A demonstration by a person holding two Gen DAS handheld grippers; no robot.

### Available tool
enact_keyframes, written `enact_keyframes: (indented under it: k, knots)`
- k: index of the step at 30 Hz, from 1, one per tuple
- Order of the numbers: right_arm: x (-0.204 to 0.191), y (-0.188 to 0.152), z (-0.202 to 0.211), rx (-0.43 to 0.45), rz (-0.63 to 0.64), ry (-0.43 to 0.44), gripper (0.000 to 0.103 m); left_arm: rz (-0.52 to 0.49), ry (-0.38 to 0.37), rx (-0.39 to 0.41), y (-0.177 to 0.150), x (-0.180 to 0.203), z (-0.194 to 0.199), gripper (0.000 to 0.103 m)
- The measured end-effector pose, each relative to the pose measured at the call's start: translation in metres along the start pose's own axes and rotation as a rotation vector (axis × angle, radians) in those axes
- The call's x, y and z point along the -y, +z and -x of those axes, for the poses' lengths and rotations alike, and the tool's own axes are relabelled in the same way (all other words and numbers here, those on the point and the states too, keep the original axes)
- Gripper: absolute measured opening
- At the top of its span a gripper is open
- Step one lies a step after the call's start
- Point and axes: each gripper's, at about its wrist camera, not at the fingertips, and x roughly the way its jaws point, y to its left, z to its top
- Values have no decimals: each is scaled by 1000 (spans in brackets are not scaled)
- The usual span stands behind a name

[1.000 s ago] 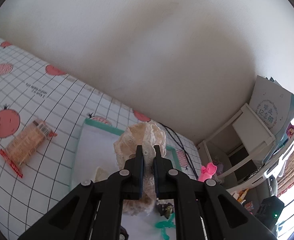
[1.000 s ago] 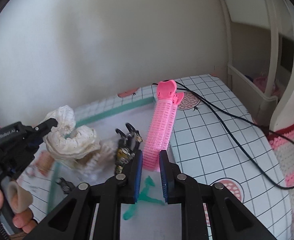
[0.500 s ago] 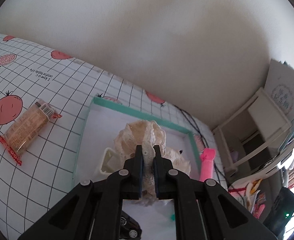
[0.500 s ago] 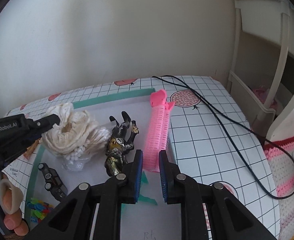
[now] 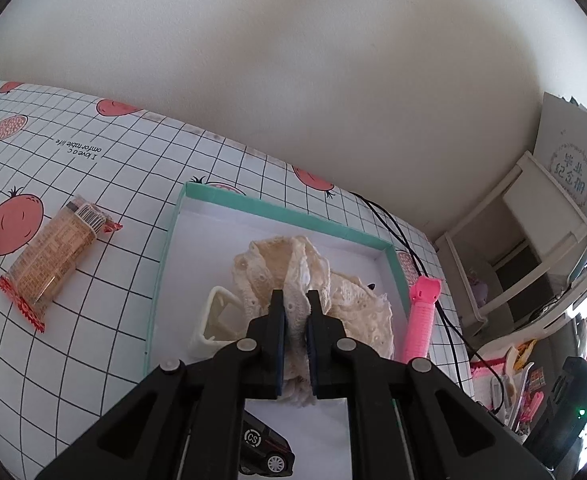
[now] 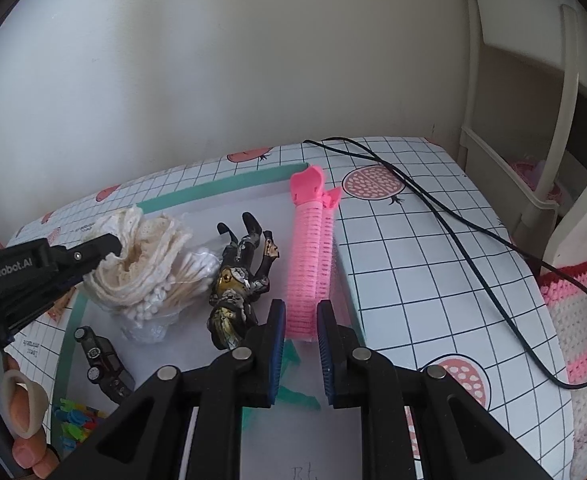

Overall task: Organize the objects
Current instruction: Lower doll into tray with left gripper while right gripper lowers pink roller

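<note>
My left claw (image 5: 293,316) clamped on lace cloth (image 5: 313,280), now lower, over tray (image 5: 285,206). My right claw (image 6: 299,320) pinches pink hair roller (image 6: 311,256), tipped lower onto tray edge. Both nearly put down.

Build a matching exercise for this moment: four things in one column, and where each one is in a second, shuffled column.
Things
1. cream lace bundle
2. pink hair roller clip
3. wrapped snack bar
4. black toy car

Places
A. flat on the tray floor, near its left rim
B. on the checked tablecloth, outside the tray
C. clamped in the left gripper
D. between the right gripper's pads, over the tray's right rim

Pairs: 1-C, 2-D, 3-B, 4-A
</note>
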Motion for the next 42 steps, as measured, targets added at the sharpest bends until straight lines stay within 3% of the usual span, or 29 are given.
enact_keyframes:
  k: [6,20,42]
  knots:
    - [-1,-1,0,0,-6,4,18,-10,2,-7,0,2,0,12]
    - [-8,1,10,23,4,18,19,-32,-34,-39,1,12,4,49]
    - [-21,4,29,57,19,67,20,-51,15,-18,13,10,37,56]
